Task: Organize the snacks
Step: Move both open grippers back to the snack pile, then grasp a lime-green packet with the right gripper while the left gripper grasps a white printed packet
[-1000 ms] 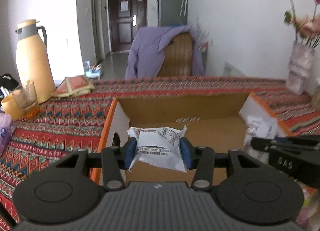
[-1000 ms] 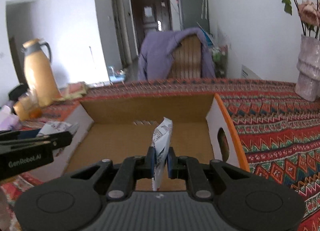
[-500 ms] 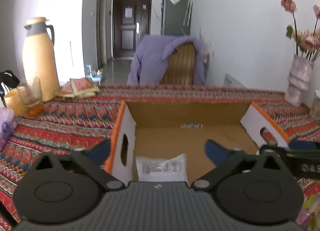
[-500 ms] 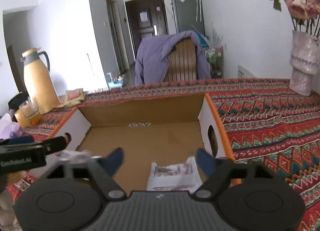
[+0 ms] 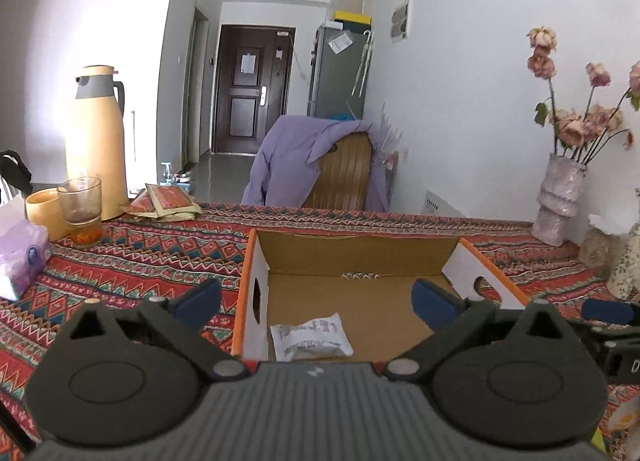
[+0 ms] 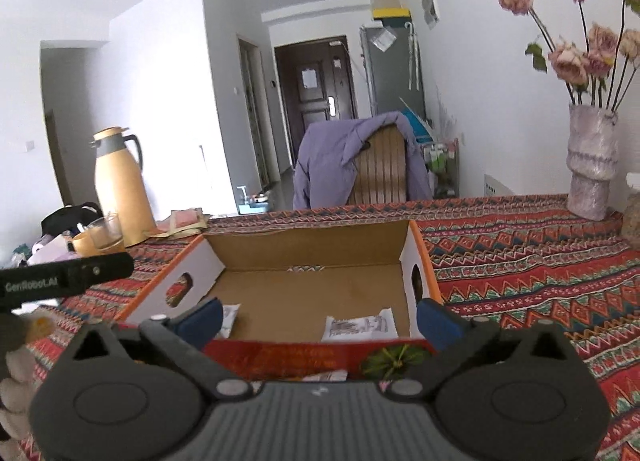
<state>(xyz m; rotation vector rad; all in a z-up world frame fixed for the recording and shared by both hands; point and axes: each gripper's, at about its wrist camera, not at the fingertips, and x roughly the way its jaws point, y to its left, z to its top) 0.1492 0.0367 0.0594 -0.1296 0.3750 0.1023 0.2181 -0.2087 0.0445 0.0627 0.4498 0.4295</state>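
Two white snack packets lie flat inside cardboard box [image 5: 352, 257]: one [image 5: 311, 337] at box's 7 o'clock, other [image 6: 360, 328] at 5 o'clock. Left gripper [image 5: 316, 299] fingers spread wide, empty. Right gripper [image 6: 318, 315] jaws opening, empty. More snacks likely remain outside box, near edge.

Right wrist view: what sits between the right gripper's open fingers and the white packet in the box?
In the right wrist view, the box's red near wall lies between the right gripper and the white packet.
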